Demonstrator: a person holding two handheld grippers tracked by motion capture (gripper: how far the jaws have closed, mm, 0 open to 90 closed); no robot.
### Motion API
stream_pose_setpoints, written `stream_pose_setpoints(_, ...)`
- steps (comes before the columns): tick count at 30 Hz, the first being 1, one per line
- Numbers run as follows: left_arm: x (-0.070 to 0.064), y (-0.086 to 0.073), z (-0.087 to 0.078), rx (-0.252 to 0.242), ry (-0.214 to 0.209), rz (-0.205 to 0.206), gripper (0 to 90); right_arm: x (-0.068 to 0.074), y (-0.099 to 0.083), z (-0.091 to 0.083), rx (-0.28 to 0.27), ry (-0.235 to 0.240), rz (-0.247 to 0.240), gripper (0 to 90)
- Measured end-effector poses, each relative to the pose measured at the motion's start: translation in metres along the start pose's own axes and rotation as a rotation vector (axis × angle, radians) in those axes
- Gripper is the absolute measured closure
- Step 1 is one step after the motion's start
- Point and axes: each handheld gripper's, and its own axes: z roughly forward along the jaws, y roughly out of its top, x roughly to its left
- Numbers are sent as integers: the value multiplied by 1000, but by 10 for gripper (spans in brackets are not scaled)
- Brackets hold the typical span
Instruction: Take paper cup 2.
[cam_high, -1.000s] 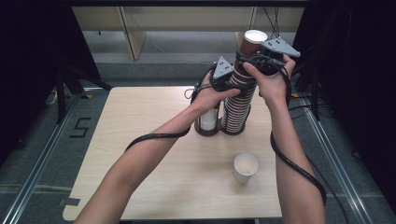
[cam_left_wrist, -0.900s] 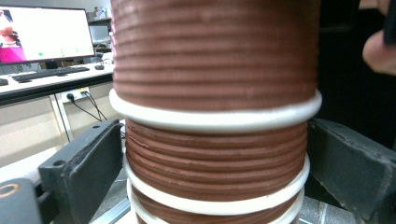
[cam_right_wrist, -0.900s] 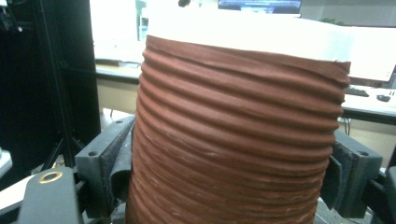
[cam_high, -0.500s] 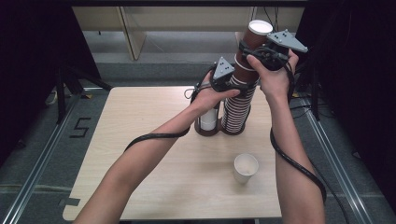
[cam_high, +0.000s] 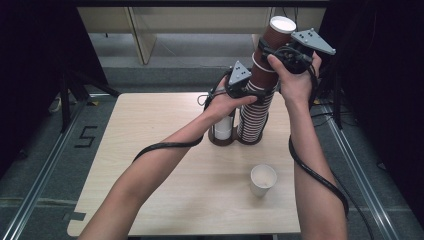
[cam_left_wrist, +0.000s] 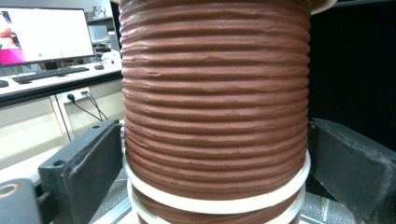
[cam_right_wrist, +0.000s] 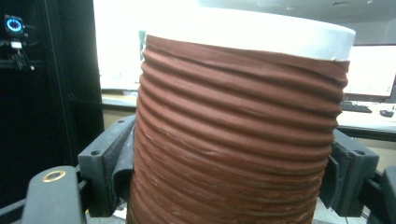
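A tall stack of ribbed brown paper cups (cam_high: 254, 112) with white rims is steadied in a round dark holder (cam_high: 235, 140) on the pale wooden counter (cam_high: 150, 150), clamped between the fingers of the left gripper (cam_high: 246, 89). The topmost brown ribbed cup (cam_high: 272, 47) is gripped and tilted by the fingers of the right gripper (cam_high: 280, 52) above the stack. A sideways pull may, it is judged, drag several nested cups along or topple the stack toward the single white-lined cup (cam_high: 262, 179) standing nearby.
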Motion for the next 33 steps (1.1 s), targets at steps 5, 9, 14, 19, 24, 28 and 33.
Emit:
stream_pose_setpoints(5, 0, 0, 0, 3, 0, 2, 44, -1, 4, -2, -19, -4, 6, 193)
stream_pose_setpoints(9, 0, 0, 0, 3, 1, 4, 44, -1, 10, -4, -47, -1, 10, 193)
stream_pose_setpoints(14, 0, 0, 0, 4, 1, 4, 44, 0, 18, -7, -77, -9, 15, 193)
stream_pose_setpoints(19, 0, 0, 0, 6, 1, 2, 44, 0, 23, -10, -110, -10, 24, 194)
stream_pose_setpoints(24, 0, 0, 0, 5, 1, 3, 44, -1, 29, -13, -130, -15, 25, 194)
stream_pose_setpoints(28, 0, 0, 0, 5, 1, 5, 44, -2, 34, -16, -146, -16, 34, 194)
stream_pose_setpoints(33, 0, 0, 0, 4, 1, 6, 44, -2, 38, -19, -150, -11, 51, 194)
